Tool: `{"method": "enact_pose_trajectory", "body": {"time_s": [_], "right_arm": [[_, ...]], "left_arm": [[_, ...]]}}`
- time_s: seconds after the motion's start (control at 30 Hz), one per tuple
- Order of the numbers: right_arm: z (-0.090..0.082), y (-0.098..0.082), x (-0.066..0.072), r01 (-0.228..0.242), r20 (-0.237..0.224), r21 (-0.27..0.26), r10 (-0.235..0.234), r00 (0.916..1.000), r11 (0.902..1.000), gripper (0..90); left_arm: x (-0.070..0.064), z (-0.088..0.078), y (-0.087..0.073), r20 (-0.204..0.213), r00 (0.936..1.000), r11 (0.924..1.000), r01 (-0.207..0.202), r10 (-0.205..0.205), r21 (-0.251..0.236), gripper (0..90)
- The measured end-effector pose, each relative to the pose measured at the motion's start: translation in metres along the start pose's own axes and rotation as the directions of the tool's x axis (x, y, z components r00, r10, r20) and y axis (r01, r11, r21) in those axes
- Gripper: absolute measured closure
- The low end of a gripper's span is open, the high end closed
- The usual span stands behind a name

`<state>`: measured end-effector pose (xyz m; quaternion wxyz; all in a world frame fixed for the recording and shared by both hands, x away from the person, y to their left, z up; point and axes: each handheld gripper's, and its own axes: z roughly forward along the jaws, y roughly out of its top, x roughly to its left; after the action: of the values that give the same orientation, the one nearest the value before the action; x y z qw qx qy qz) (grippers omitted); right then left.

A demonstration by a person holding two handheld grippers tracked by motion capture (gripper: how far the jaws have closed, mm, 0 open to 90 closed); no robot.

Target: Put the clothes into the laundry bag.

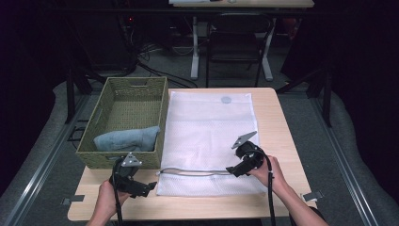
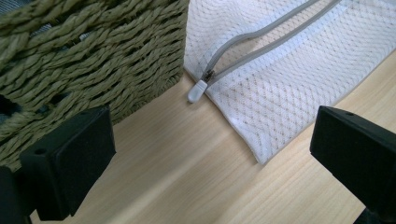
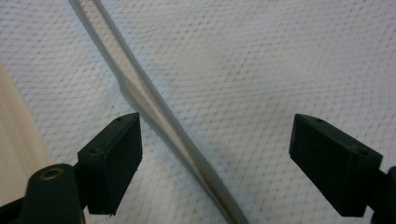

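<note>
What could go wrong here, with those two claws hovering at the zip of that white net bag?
The right gripper has open fingers astride the zipper; they may pinch only thin mesh bag and snag it. The left gripper, also open, sits close to the wicker basket, so it might bump that. The small zipper pull could easily slip.

No readable text, label, number or sign anywhere.
</note>
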<state>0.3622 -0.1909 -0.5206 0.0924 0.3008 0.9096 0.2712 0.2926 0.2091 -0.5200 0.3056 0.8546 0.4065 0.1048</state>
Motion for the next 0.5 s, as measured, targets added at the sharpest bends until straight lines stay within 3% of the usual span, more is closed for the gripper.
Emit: {"method": "enact_pose_trajectory", "body": {"time_s": [0.5], "right_arm": [[0.034,0.021,-0.003,0.025,-0.015,0.062,-0.024,0.9996,0.9978,21.0]], "left_arm": [[-0.001,0.002,0.002,0.015,0.9998,0.9998,-0.015,0.015,0.011,0.2]]}}
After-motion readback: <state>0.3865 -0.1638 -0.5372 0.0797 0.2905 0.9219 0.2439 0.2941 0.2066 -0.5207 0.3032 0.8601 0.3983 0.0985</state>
